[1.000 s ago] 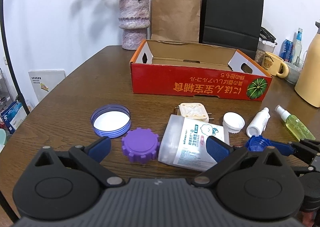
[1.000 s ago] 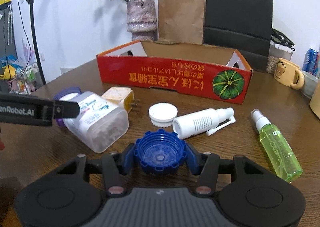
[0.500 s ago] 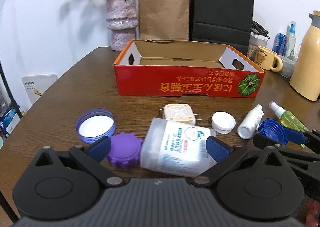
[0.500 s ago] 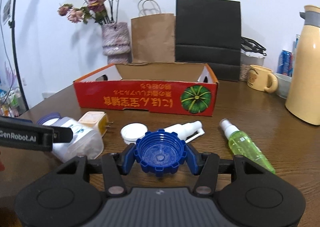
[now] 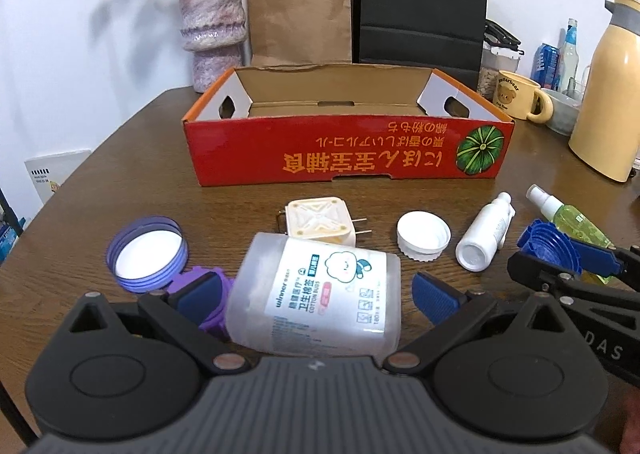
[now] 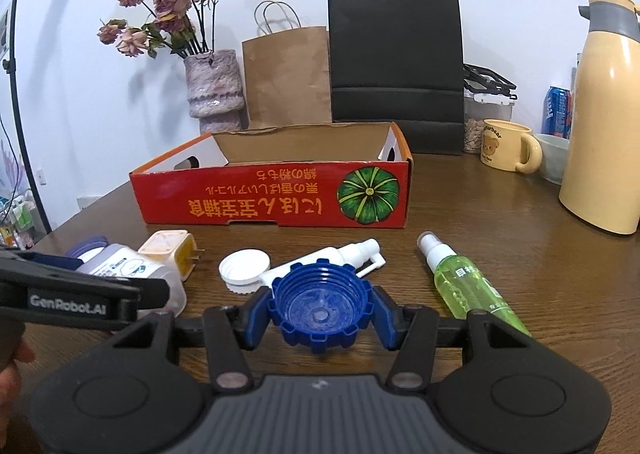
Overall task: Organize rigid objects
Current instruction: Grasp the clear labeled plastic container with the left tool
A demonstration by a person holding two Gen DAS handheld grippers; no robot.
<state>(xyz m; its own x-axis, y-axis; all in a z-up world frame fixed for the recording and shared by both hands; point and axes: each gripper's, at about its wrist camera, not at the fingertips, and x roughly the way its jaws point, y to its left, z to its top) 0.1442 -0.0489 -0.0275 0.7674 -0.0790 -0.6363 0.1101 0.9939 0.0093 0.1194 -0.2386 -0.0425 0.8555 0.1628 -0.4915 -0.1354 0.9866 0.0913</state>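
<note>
Left wrist view: my left gripper is spread wide, pads either side of the cotton bud jar lying on its side on the table; nothing gripped yet. Left pad sits over the purple cap, so I'd judge it wise to close squarely on the jar body and not pinch that cap with it. Purple lid, plug adapter, white cap and white spray bottle lie loose beyond. Red cardboard box stands farther back; what I can see of its inside is bare.

Right wrist view: my right gripper is clamped on the blue cap, held above the table, open side toward the camera. Green spray bottle lies just to the right. The box is ahead, well apart; the cap should clear the front wall before I release it
</note>
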